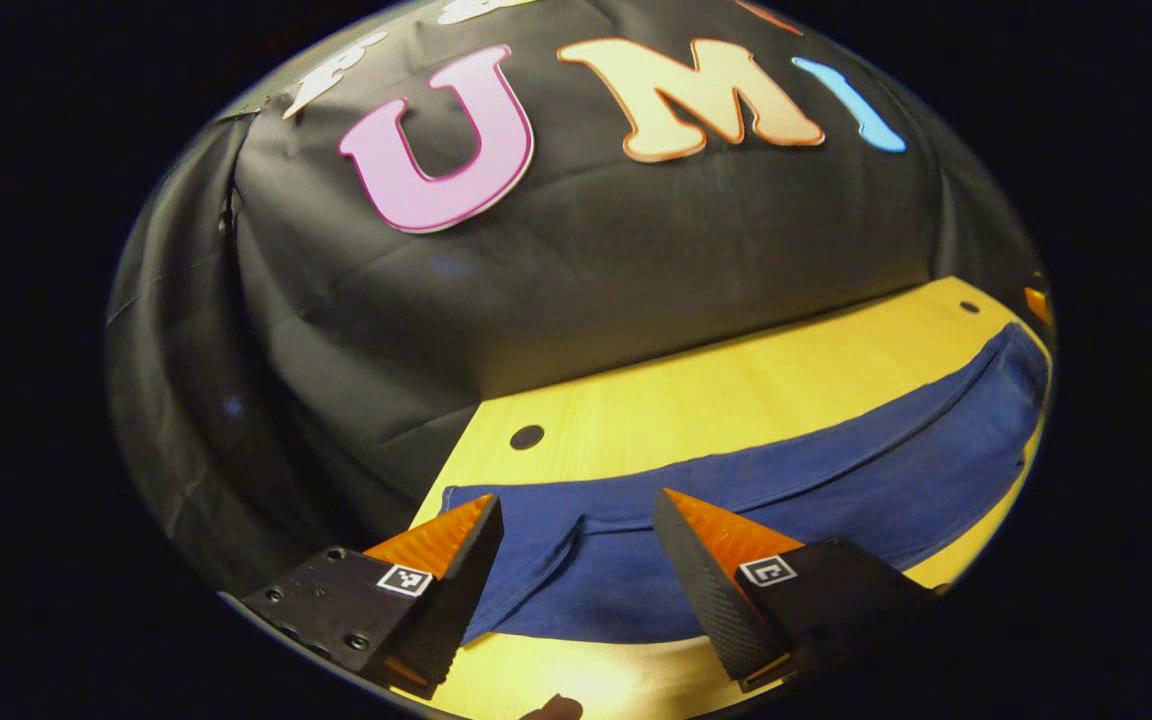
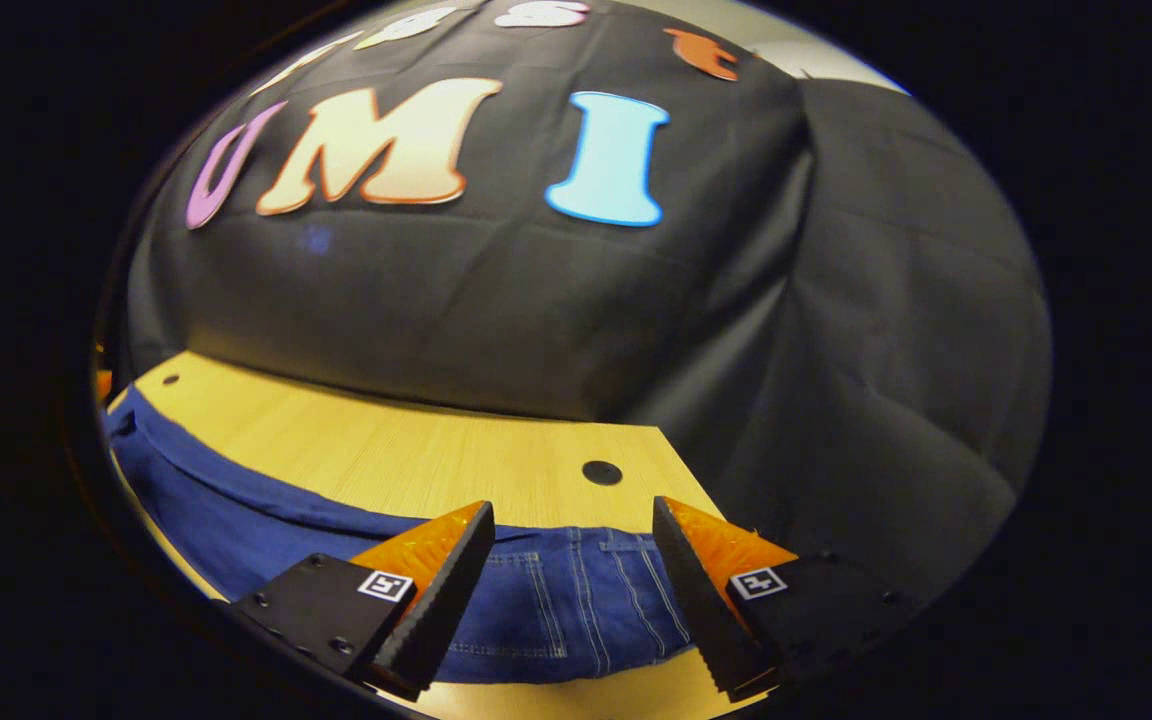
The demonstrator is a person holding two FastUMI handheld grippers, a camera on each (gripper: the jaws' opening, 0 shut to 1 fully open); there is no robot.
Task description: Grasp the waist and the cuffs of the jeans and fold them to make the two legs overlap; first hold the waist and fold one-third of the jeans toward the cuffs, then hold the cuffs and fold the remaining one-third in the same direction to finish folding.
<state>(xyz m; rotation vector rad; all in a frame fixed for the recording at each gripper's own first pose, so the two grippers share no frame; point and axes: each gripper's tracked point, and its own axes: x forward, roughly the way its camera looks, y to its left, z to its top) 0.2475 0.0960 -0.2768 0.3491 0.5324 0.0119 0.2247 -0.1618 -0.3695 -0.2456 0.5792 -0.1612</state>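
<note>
Blue jeans lie flat across a yellow wooden table, stretched out lengthwise. In the left gripper view the cuff end of the jeans lies between and just beyond my left gripper, whose fingers stand wide apart above the cloth. In the right gripper view the waist end, with stitched seams and belt loops, lies under my right gripper, also open, nothing pinched. The legs of the jeans run off to the left there.
The table has small round holes near its far corners. The booth's black cloth wall rises right behind the table's far edge. A fingertip shows at the bottom of the left gripper view.
</note>
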